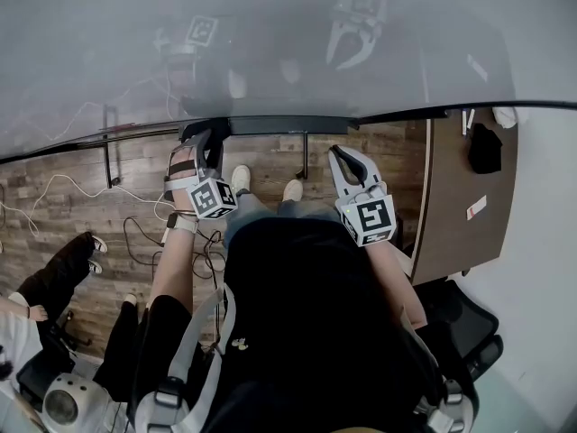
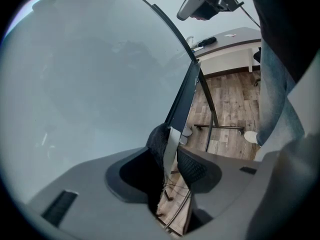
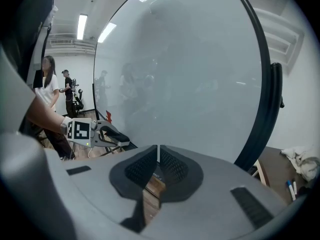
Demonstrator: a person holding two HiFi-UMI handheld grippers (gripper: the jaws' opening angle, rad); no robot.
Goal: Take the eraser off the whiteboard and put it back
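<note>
The left gripper (image 2: 170, 151) seems to be clamped on the eraser (image 2: 160, 141), dark felt against one jaw and pale back against the other. The eraser sits low by the bottom edge of the whiteboard (image 2: 90, 84), though I cannot tell whether it touches the board. The step looks best done with a firm, square grip, the felt kept facing the board and moved straight, not twisted. The right gripper (image 3: 158, 161) has its jaws together on nothing, so I count one eraser, one whiteboard and two grippers.
</note>
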